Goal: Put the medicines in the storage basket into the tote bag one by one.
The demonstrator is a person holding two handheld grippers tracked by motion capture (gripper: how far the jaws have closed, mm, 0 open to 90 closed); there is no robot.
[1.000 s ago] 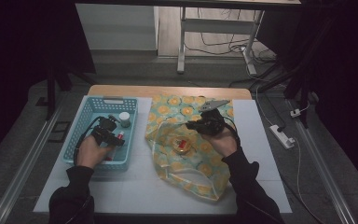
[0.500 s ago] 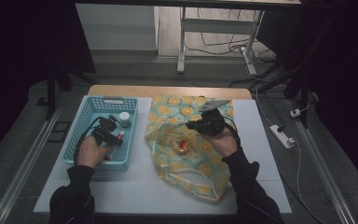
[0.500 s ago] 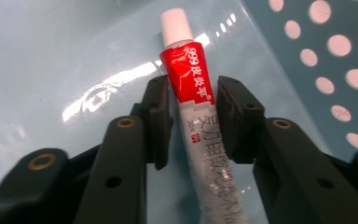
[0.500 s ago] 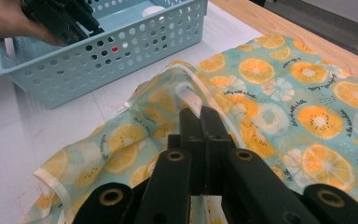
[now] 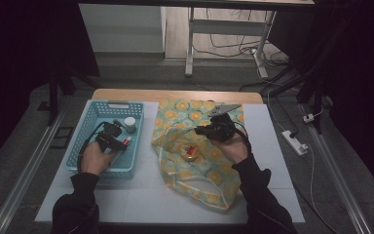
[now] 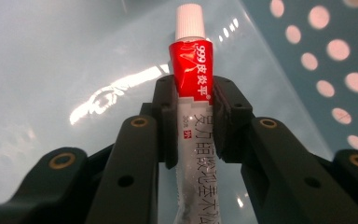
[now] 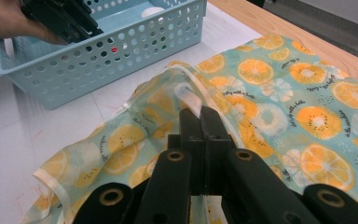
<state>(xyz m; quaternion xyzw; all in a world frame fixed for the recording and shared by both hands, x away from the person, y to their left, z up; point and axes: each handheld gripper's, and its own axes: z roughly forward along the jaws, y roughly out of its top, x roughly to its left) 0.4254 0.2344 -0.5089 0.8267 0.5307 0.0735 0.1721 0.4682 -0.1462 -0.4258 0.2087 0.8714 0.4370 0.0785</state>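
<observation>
Left gripper view: the left gripper, whose jaws have just been closing, is clamped on a red and white ointment tube held cap outward inside the blue basket. Just right of the basket, the right gripper is pinched tight on the rim of a fruit-patterned bag, and a small round tin is seen lying inside the bag.
</observation>
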